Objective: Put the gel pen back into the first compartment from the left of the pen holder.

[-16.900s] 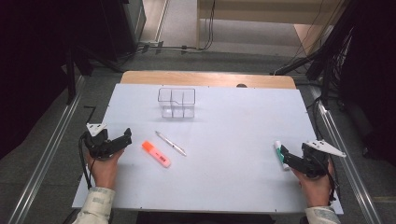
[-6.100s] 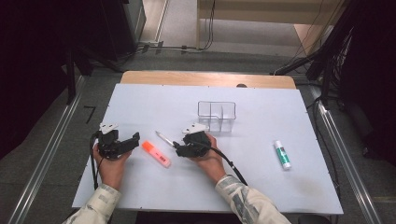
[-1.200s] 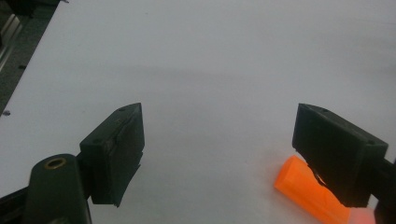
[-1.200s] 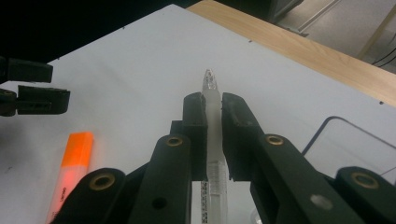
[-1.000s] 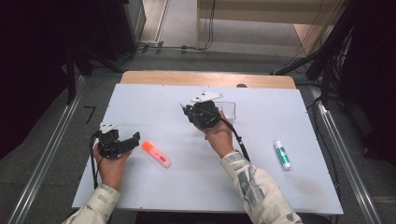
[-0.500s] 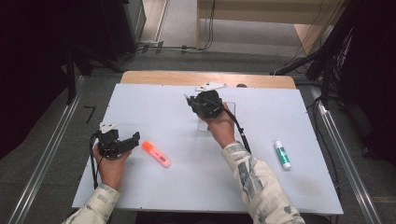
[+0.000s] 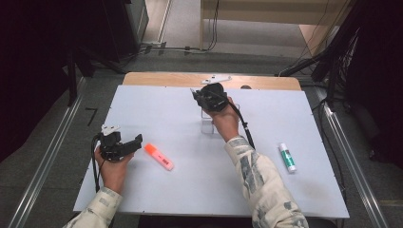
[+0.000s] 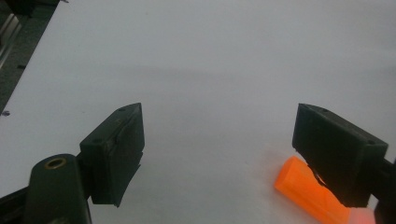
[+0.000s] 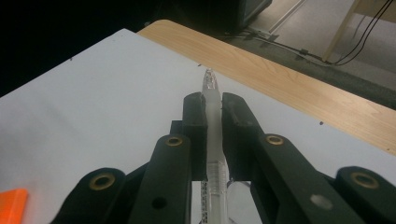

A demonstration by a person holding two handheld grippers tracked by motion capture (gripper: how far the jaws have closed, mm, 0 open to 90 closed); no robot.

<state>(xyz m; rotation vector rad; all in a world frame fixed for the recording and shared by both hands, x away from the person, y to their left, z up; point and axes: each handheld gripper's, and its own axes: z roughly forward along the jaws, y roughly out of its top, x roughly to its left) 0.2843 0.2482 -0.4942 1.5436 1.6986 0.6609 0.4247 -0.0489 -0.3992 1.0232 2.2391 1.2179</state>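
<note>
Clear plastic pen (image 9: 213, 122) is clamped between the black jaws of the right tool (image 9: 212, 112), running lengthwise along them with its tip past the jaw ends. In the high view the right tool (image 7: 208, 97) sits at upper centre of the frame, above a transparent compartment box (image 7: 212, 124) that the hand partly covers; whether the pen touches the box cannot be told. White counter (image 7: 157, 99) carries the rest. Left tool (image 7: 124, 146) is at lower left, jaws spread apart and holding nothing. Orange highlighter (image 7: 158, 156) lies just right of it; in the left gripper view its end (image 8: 308, 186) shows behind the right-hand jaw. A green-and-white glue stick (image 7: 287, 157) lies at right of centre, well apart from both tools.
</note>
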